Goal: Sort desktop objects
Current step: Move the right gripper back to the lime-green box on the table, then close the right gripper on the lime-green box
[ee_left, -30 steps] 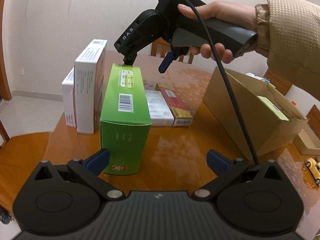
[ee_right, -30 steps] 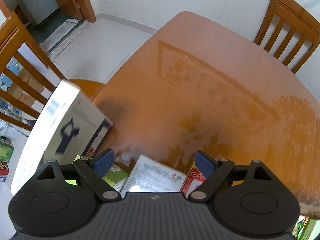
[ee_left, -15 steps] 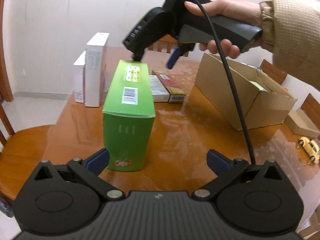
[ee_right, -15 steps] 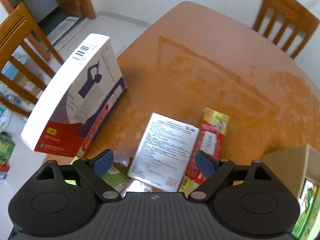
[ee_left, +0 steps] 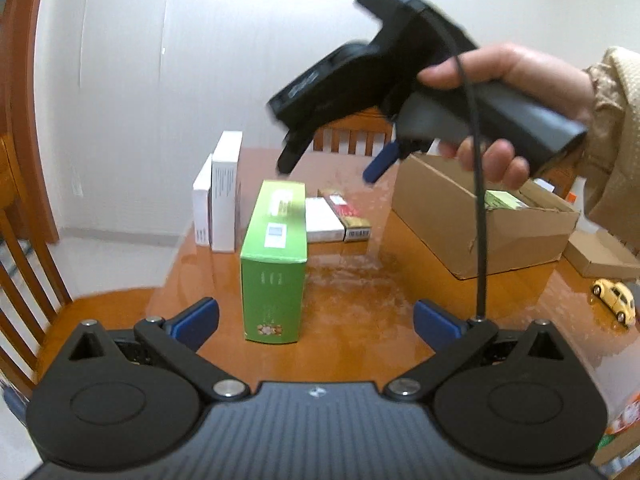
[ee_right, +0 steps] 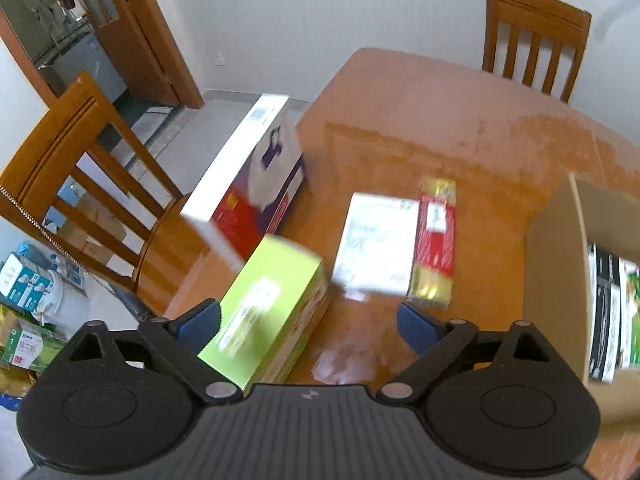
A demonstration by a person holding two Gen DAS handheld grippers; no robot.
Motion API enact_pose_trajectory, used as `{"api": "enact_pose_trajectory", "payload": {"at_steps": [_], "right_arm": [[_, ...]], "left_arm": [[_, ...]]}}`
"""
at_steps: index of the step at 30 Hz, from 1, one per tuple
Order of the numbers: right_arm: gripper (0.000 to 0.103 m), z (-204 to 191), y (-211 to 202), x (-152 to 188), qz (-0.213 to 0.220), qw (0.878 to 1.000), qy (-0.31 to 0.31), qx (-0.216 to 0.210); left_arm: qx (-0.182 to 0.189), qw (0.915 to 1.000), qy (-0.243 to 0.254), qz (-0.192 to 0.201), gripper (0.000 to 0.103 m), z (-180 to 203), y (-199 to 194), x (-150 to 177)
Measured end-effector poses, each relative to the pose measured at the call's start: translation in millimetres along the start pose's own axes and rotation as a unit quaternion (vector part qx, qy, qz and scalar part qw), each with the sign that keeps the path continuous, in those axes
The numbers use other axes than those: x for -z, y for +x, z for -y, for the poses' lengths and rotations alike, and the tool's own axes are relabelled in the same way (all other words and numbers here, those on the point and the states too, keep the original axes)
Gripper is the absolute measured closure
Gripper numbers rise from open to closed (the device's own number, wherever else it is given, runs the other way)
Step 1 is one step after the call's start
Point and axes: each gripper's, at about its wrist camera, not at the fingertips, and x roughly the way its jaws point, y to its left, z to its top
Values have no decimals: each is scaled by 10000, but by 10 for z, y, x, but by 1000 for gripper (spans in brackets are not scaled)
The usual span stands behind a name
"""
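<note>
Right gripper has lifted up and back off the green box compared with a second ago, when its fingertip sat right at the box's top far edge; now it hangs in the air above and behind the box, blurred from motion, jaws spread wide, nothing between them. Left gripper has pulled back too, so more table shows, and its blue pads are wide apart, empty, with the green box between them but farther out, not touched. Green box stands upright on its end at the near-middle of the table, free of both tools. Far left of it two white boxes stand upright side by side; just behind the green box a flat white box and a red-gold box lie flat, touching each other. Cardboard carton sits open on the right, already holding some packs, contents hard to read. Yellow toy car at near right edge. Right wrist view now looks down on the green box, flat white box, red-gold box and carton, where a second ago it saw mostly bare table. Looks like the box was just stood up or released, not yet sorted; likely next is a regrasp and move toward the carton, but that's a guess. Tall narrow box could tip if nudged.
</note>
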Motion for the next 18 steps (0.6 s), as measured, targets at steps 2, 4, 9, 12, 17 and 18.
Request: {"api": "enact_pose_trajectory", "payload": {"at_steps": [2, 4, 9, 12, 17, 18], "right_arm": [[5, -88, 6, 87, -29, 10000, 42, 19], [5, -175, 15, 163, -35, 9999, 95, 109], [5, -346, 49, 277, -23, 9976, 648, 240], [5, -506, 115, 330, -39, 9959, 855, 282], [6, -700, 283, 422, -100, 9949, 854, 525], [12, -716, 308, 439, -66, 9947, 818, 624]], "left_arm": [[34, 9998, 172, 100, 0, 20, -85, -10], [193, 9989, 391, 189, 0, -3, -131, 1], [612, 9944, 851, 96, 0, -242, -96, 47], [905, 9912, 963, 38, 0, -445, -39, 63], [1077, 9872, 1173, -88, 0, -585, 19, 79], [1081, 9868, 1200, -119, 0, -605, 39, 81]]}}
